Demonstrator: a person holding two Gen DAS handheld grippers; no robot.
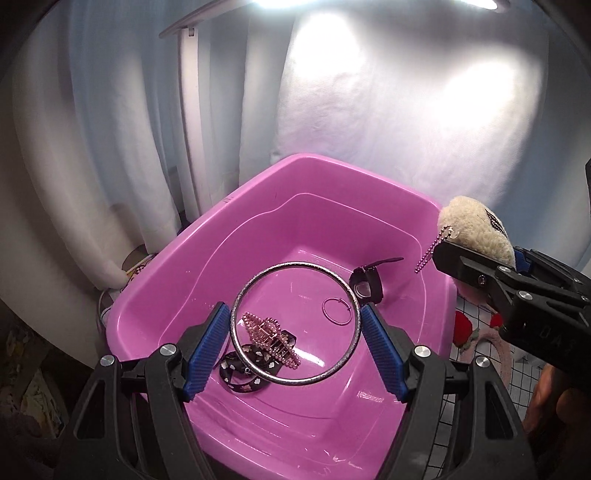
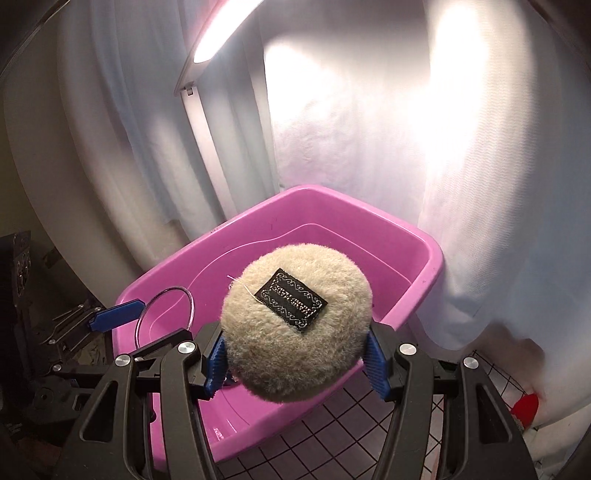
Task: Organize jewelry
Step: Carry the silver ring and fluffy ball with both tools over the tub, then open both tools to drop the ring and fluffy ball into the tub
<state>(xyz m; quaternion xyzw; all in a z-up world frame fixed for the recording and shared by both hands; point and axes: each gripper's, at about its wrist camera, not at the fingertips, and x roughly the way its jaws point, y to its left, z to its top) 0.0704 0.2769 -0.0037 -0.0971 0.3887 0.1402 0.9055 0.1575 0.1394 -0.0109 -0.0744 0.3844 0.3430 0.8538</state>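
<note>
One black woven label (image 2: 291, 300), lettering unreadable

White curtain (image 1: 388, 122) behind, lit lamp bar (image 2: 221, 33) on a stand, grid-patterned cloth (image 2: 332, 435), possibly a red toy (image 2: 526, 406)

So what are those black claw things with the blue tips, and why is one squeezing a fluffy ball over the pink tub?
Those are grabbers that a person holds, one in each hand. Each has a small camera looking along its two blue fingers, so each picture is one grabber's own view.

In the left one's view, the left gripper holds a big silver bangle above the pink tub. In the tub lie a beaded hair clip, a thin pink ring, a black watch and a black flowered hair clip.

In the other view, the right gripper squeezes a fluffy cream pompom with a black label. The person is sorting jewelry.
</note>
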